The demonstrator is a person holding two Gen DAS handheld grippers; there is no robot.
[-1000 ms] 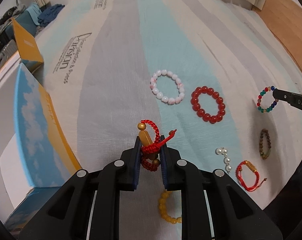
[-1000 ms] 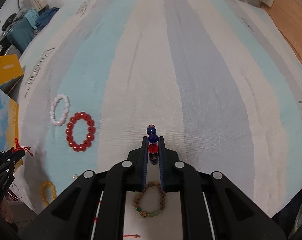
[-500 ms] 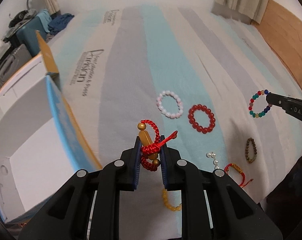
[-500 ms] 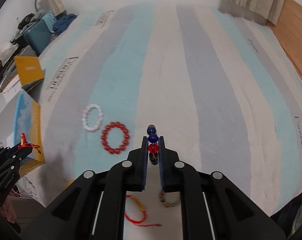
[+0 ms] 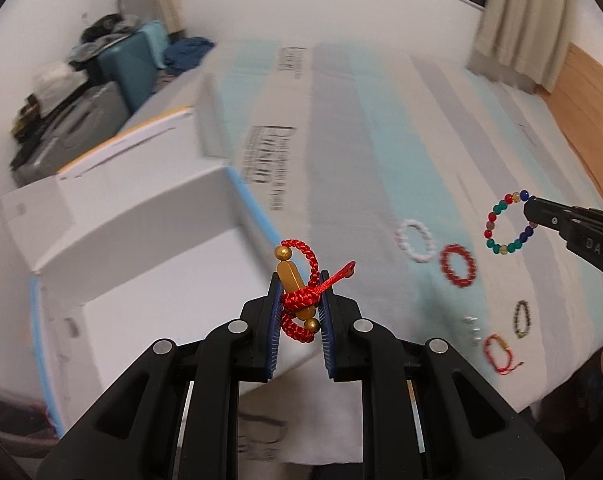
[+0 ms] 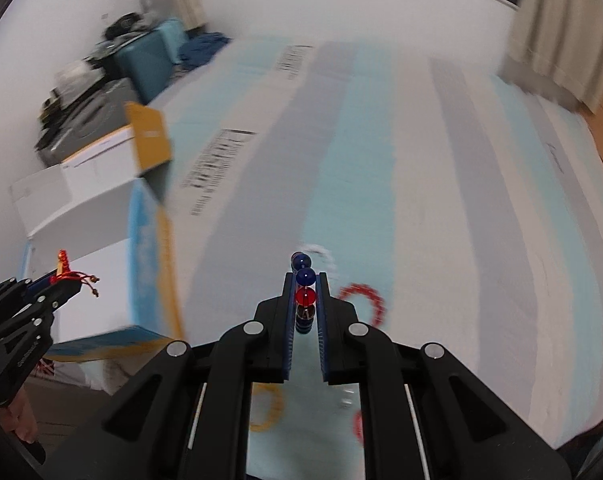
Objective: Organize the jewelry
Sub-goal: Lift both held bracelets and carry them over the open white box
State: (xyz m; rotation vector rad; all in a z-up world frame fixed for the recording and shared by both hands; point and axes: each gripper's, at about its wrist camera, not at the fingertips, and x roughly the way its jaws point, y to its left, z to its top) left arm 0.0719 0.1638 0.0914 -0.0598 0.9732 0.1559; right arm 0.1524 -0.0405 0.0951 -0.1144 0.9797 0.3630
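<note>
My left gripper (image 5: 299, 300) is shut on a red cord bracelet with gold beads (image 5: 297, 284), held in the air at the edge of an open white box (image 5: 149, 264). My right gripper (image 6: 304, 292) is shut on a multicolour bead bracelet (image 6: 304, 286), held above the striped bed sheet; it also shows in the left wrist view (image 5: 507, 222). On the sheet lie a white bead bracelet (image 5: 415, 240), a red bead bracelet (image 5: 457, 266), a dark bead bracelet (image 5: 522, 319), a second red cord bracelet (image 5: 499, 354) and a few pearls (image 5: 472, 328).
The box has blue and yellow sides (image 6: 153, 240) and stands at the left edge of the bed. A yellow bead bracelet (image 6: 267, 408) lies under my right gripper. Suitcases and clothes (image 5: 101, 80) stand against the far wall. A curtain (image 5: 521, 20) hangs at the right.
Both grippers have risen and swung left toward the box, each carrying its bracelet. The box now fills much more of the left wrist view.
</note>
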